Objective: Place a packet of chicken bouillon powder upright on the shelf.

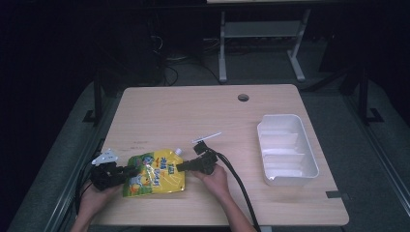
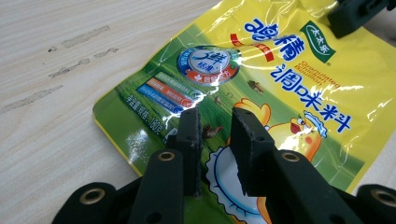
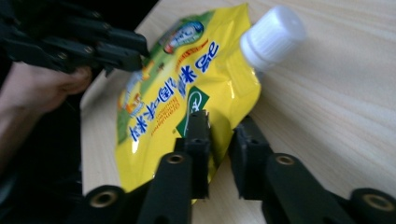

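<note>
Both tongs are closed down on the glossy yellow plastic spout pouch with a cartoon duck print (image 1: 154, 174). I have the left tongs (image 1: 129, 171) narrowed on the pouch's left edge; in the left gripper view the left tongs (image 2: 215, 135) leave only a slim gap, with the film running under the tips. The right tongs (image 1: 183, 166) are narrowed on the pouch's upper right edge; in the right gripper view the right tongs (image 3: 219, 140) straddle the edge of the film just below the spout. I cannot confirm from these views how firmly either pair pinches.

I judge the two-point hold serves to keep the limp pouch steady, one edge anchored while the other is worked.

The pouch lies flat on the pale wooden table (image 1: 203, 111), at its near left part. Its long axis runs roughly across the table. The white screw cap (image 3: 272, 36) sits at the pouch's far right corner and points away from me and to the right. A white plastic bin with compartments (image 1: 286, 149) stands well apart, right of the pouch. A thin white stick (image 1: 206, 137) lies near the pouch, beyond the right tongs.
</note>
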The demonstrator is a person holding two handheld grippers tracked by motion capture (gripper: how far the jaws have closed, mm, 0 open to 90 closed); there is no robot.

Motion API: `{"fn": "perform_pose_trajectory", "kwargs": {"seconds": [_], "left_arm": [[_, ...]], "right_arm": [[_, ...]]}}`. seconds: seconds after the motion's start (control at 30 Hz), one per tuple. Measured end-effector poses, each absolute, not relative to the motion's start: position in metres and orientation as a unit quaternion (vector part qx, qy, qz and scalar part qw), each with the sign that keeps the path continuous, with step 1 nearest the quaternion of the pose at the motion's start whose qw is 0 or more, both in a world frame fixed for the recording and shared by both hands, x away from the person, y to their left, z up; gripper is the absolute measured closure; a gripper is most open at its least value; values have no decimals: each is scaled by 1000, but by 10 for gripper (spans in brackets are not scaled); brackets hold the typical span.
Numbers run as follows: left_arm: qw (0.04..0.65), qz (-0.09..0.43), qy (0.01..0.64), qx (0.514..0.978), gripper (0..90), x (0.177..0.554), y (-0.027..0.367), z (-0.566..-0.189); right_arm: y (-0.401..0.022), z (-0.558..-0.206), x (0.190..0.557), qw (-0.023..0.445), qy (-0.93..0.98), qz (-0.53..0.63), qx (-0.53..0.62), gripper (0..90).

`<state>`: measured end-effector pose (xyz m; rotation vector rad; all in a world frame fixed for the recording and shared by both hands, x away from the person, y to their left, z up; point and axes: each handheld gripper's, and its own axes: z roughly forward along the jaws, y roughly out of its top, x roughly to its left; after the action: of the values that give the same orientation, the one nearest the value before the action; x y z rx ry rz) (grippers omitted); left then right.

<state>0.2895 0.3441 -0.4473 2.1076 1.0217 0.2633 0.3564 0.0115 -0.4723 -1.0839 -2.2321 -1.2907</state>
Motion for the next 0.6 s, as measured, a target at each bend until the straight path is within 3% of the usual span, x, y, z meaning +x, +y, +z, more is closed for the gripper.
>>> {"fn": "perform_pose_trajectory", "kwargs": {"seconds": [0.1, 0.2, 0.33, 0.6], "left_arm": [[381, 105, 398, 828, 711, 289, 343, -447], [378, 106, 395, 831, 690, 289, 341, -446], [388, 101, 393, 827, 557, 290, 338, -444], [429, 81, 369, 821, 394, 287, 321, -433]], "right_arm": [[11, -468, 356, 172, -785, -466, -372, 872], [12, -465, 355, 169, -789, -465, -363, 890], [6, -453, 353, 164, -797, -470, -342, 899], [-13, -416, 349, 130, -820, -464, -308, 900]]}}
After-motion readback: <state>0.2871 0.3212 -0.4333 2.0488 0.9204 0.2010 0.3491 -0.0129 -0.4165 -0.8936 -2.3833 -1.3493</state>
